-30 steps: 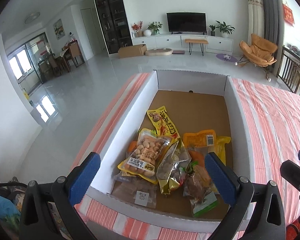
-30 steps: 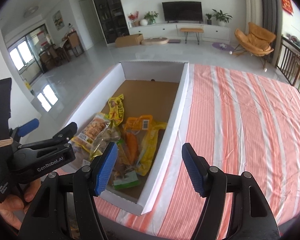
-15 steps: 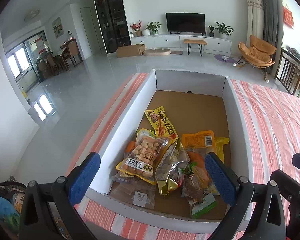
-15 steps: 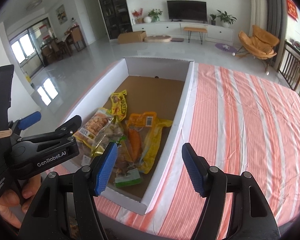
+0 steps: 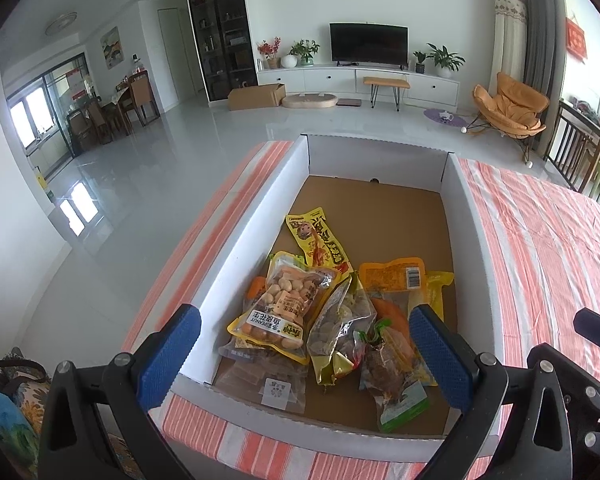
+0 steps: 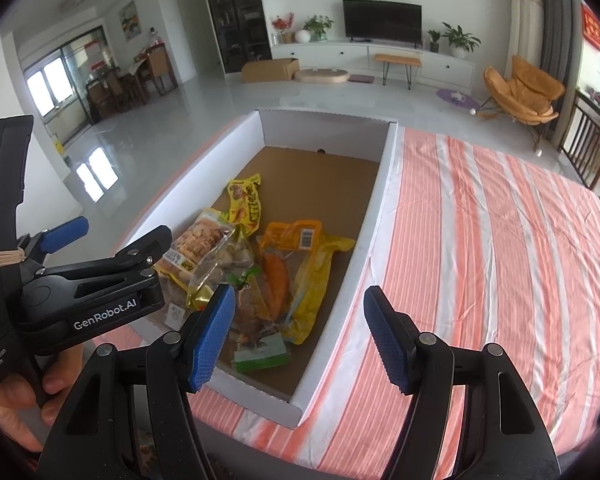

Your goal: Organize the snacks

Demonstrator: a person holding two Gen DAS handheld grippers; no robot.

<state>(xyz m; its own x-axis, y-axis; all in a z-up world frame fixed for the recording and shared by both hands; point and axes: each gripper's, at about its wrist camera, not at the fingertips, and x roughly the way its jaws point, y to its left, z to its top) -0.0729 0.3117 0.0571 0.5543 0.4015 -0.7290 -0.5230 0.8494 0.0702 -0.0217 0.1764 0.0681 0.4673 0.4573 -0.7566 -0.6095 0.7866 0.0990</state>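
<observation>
Bright, evenly daylit fisheye views, sharp throughout.
Windows at left throw glare on the glossy floor; edges bend, corners vignette black.

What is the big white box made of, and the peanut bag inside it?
The box looks like cardboard: white matte walls, plain brown floor. The peanut bag looks like thin shiny plastic, since it is see-through, crinkled, and catches the light.

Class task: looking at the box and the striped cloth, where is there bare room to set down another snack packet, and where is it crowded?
Free: the box's brown floor between its far wall and the yellow packet, and the striped cloth right of the box. Crowded: the near half, where the peanut bag and other packets overlap.
</observation>
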